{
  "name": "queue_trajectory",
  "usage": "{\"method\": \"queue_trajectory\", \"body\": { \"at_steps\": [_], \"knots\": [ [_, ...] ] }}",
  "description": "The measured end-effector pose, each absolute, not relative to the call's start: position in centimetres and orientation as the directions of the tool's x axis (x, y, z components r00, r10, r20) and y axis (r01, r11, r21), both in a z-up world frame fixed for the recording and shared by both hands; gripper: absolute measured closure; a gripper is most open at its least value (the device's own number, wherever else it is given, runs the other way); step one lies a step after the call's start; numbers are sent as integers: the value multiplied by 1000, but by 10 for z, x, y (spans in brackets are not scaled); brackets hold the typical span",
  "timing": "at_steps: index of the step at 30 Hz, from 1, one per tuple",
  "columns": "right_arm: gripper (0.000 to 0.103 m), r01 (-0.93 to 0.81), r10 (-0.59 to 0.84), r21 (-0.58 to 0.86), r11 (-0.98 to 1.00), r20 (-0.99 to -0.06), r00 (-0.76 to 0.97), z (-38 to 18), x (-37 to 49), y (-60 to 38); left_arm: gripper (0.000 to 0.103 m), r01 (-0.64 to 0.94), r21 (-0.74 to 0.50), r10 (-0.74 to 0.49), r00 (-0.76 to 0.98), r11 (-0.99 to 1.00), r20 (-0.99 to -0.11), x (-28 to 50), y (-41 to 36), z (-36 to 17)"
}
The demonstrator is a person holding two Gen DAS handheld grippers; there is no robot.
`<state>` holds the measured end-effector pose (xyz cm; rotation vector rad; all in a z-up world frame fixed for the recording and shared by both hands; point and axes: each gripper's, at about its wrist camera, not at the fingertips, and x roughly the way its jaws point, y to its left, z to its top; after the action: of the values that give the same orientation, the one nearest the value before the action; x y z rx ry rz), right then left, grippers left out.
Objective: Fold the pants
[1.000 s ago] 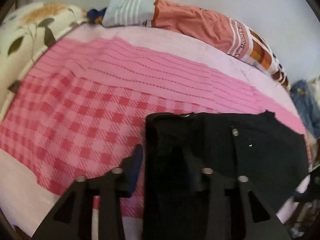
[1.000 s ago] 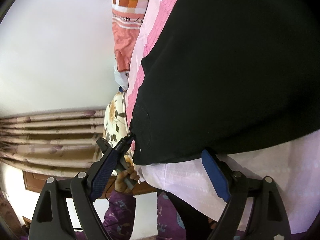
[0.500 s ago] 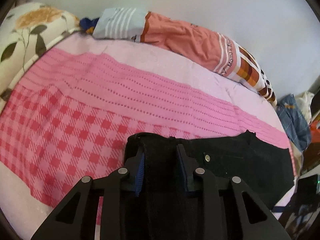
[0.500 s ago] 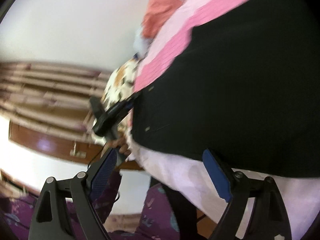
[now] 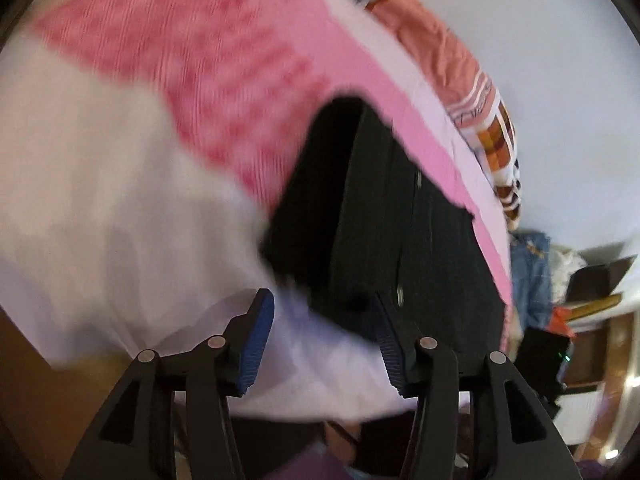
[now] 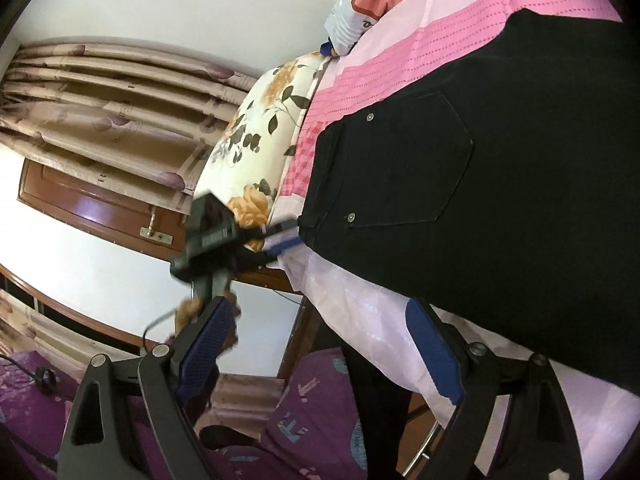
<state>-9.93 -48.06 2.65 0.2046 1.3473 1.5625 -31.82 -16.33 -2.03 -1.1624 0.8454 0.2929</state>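
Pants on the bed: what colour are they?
Black pants, seen most clearly in the right wrist view.

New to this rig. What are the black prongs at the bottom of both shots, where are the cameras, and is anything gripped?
No robot arm here: a person holds a two-finger gripper in each hand, and a fisheye camera on each looks along its fingers. The prongs are those fingers with blue pads.

In the left wrist view, the left gripper hangs at the bed's near edge, its jaws opening, nothing pinched. The black pants lie flat on the pink bedspread.

In the right wrist view, the right gripper is open and empty. It also sees the left gripper at the pants' waistband corner, and a floral pillow.
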Motion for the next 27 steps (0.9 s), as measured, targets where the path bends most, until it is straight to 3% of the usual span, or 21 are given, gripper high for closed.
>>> {"method": "queue_trajectory", "body": {
  "at_steps": [6, 8, 10, 18, 22, 27],
  "knots": [
    [16, -549, 762, 818, 169, -462, -453, 26, -99, -484, 52, -547, -764, -226, 741, 344, -632, -308, -173, -30],
    [16, -550, 770, 818, 171, -459, -443, 29, -98, -488, 75, -558, -771, -264, 729, 306, -632, -301, -174, -41],
    [16, -549, 781, 819, 166, -449, -434, 32, -97, -489, 81, -566, -742, -233, 716, 359, -658, -298, -178, -36],
    [14, -534, 786, 825, 184, -450, -425, 27, -92, -490, 87, -510, -587, -14, 747, 629, -665, -273, -199, 46],
    [14, -531, 791, 828, 179, -443, -423, 27, -90, -490, 87, -476, -560, -7, 757, 678, -653, -256, -197, 67],
    [14, -506, 782, 840, 194, -444, -437, 15, -92, -488, 87, -504, -559, -15, 734, 658, -679, -247, -179, 45]
  ]
}}
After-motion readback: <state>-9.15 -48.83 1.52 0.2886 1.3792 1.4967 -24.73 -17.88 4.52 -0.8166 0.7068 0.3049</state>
